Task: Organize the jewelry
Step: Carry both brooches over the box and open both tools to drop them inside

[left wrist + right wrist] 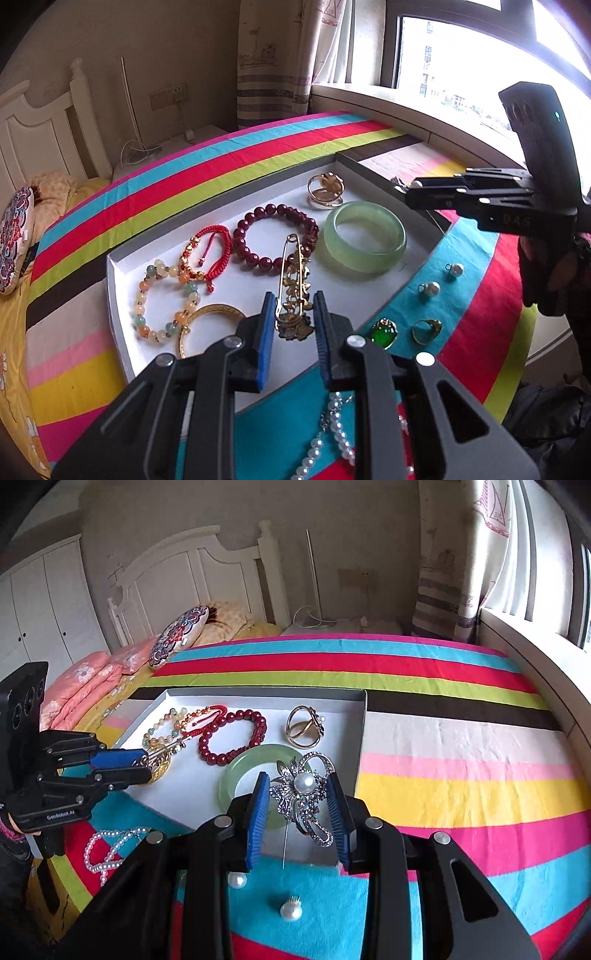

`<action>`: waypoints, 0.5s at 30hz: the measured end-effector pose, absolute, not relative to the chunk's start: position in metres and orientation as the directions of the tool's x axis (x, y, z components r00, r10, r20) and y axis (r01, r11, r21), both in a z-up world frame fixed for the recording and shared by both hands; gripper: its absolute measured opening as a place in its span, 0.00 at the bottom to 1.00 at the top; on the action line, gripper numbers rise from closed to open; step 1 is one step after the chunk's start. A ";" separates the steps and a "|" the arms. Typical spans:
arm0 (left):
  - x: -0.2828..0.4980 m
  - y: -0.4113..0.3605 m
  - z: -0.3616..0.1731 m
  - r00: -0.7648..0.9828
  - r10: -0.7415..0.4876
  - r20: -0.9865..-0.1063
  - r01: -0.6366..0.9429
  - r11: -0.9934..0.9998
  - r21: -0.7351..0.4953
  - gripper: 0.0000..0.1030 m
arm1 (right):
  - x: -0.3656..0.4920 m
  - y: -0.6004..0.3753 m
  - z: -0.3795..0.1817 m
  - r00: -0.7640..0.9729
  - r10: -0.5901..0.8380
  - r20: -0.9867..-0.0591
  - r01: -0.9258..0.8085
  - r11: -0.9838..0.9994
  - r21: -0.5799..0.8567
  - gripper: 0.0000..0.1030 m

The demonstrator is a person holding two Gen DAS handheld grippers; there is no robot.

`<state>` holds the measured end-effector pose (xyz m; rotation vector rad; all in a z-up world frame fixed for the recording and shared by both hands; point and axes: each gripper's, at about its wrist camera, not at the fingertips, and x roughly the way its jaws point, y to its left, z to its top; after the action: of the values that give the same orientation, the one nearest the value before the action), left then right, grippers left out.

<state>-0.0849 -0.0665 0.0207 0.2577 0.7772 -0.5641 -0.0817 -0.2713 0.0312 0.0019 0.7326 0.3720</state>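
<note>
My left gripper [294,314] is shut on a gold pin brooch [293,288], which hangs between the blue pads above the white tray [118,280]. In the right wrist view that left gripper [149,766] reaches in from the left over the tray's near corner. My right gripper [297,780] is shut on a silver flower brooch with a pearl [303,786], its pin pointing down, above the green bangle [236,775]. The tray also holds a dark red bead bracelet [275,238], a red cord bracelet [207,254], a pastel bead bracelet [166,299], a gold bangle [207,325] and a gold ring clip [325,190].
On the striped cloth beside the tray lie two pearl pendants [454,270] [429,288], a green stone ring [384,333], a gold ring [426,330] and a pearl necklace [332,435]. A bed with pillows stands to the left, and a window sill runs along the right.
</note>
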 end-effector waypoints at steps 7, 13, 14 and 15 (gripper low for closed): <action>-0.066 -0.071 0.006 0.509 -0.368 -0.778 0.613 0.790 0.028 0.20 | -0.038 -0.251 0.031 0.620 0.289 -0.729 -0.337 0.938 0.084 0.31; -0.063 -0.071 0.003 0.482 -0.383 -0.788 0.643 0.765 0.021 0.20 | -0.009 -0.247 0.023 0.558 0.253 -0.791 -0.303 0.949 0.089 0.31; -0.063 -0.070 0.003 0.480 -0.387 -0.787 0.646 0.763 0.018 0.20 | -0.007 -0.248 0.022 0.556 0.256 -0.791 -0.299 0.949 0.097 0.31; -0.063 -0.070 0.002 0.480 -0.389 -0.786 0.645 0.764 0.016 0.20 | -0.005 -0.246 0.022 0.559 0.253 -0.790 -0.299 0.950 0.093 0.31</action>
<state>-0.0627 -0.0701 0.0021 0.3312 0.8611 -0.6452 -0.0046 -0.2464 0.0216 -0.0541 0.9224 0.3255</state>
